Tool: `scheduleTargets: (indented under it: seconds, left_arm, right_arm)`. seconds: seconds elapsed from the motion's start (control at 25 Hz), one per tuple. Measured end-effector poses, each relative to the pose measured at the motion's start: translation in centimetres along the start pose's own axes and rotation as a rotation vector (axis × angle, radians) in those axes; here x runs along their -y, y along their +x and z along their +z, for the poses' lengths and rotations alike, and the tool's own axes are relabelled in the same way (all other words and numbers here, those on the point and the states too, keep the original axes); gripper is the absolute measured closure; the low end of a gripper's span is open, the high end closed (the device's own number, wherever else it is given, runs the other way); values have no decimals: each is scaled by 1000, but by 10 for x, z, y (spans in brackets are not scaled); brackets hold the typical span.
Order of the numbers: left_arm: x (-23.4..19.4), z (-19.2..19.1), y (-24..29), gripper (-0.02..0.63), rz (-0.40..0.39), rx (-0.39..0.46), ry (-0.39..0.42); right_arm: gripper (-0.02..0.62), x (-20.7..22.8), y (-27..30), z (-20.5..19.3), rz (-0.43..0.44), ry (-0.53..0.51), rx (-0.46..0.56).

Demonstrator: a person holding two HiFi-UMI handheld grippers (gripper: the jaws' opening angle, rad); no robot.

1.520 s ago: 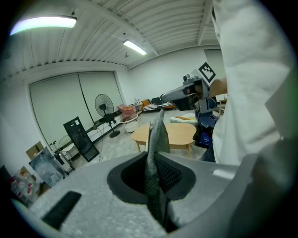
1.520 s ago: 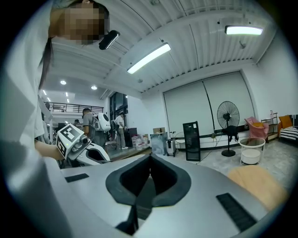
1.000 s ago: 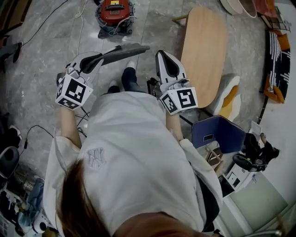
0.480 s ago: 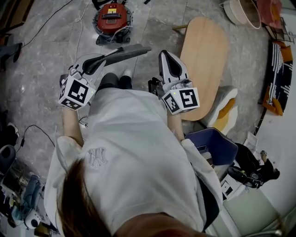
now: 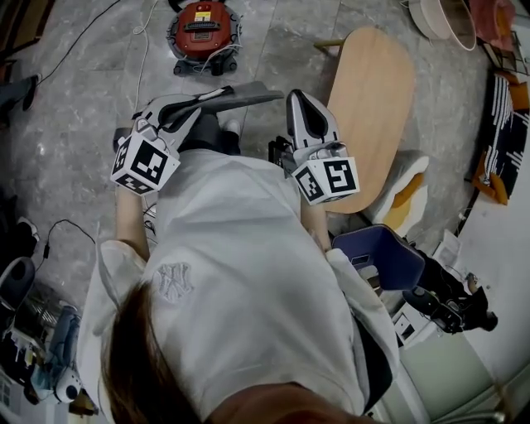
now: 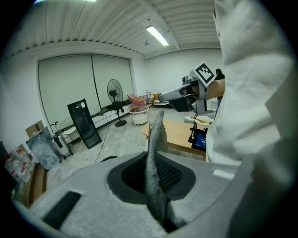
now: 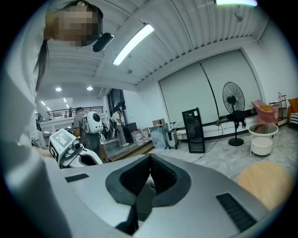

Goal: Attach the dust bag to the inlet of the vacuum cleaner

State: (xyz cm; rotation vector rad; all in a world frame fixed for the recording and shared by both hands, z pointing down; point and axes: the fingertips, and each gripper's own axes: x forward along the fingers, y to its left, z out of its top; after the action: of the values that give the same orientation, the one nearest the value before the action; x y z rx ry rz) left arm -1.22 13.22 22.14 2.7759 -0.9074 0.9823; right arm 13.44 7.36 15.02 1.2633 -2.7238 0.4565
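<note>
Gripping one flat grey dust bag (image 5: 236,93), the left gripper (image 5: 197,103) has its jaws nearly closed on it; the bag juts beyond their tips. One red vacuum cleaner (image 5: 204,25) sits well ahead. The right gripper (image 5: 298,98) is pressed together, empty, one wooden table (image 5: 377,99) just right. One blue bin (image 5: 383,252) behind; contents unclear.

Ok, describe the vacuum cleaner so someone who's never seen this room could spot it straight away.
Start at the oval wooden table on the grey stone floor. Look to its left, further ahead of the person: the vacuum cleaner sits there. It is the only round, red-topped machine, with cables trailing beside it.
</note>
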Motion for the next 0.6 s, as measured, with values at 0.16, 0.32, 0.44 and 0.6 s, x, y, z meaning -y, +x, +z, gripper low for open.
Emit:
scheduleTargets:
  seconds: [0.16,0.32,0.44,0.6]
  left_arm:
    - [-19,-7,11,566,-76,-7,2]
    - [-33,-14,19,568,-140,-25,18]
    - [-41,-23,27,568,-181,-37,49]
    - [-49,-31,35,568,-230,-56,101]
  right_arm:
    - [594,-3,34,13,9,11,13]
    - [592,-25,63,26,135,-61,9]
    - [573,-37,81,20,207,-154,-38]
    - [472,-57,98,-20,357,-300,-268]
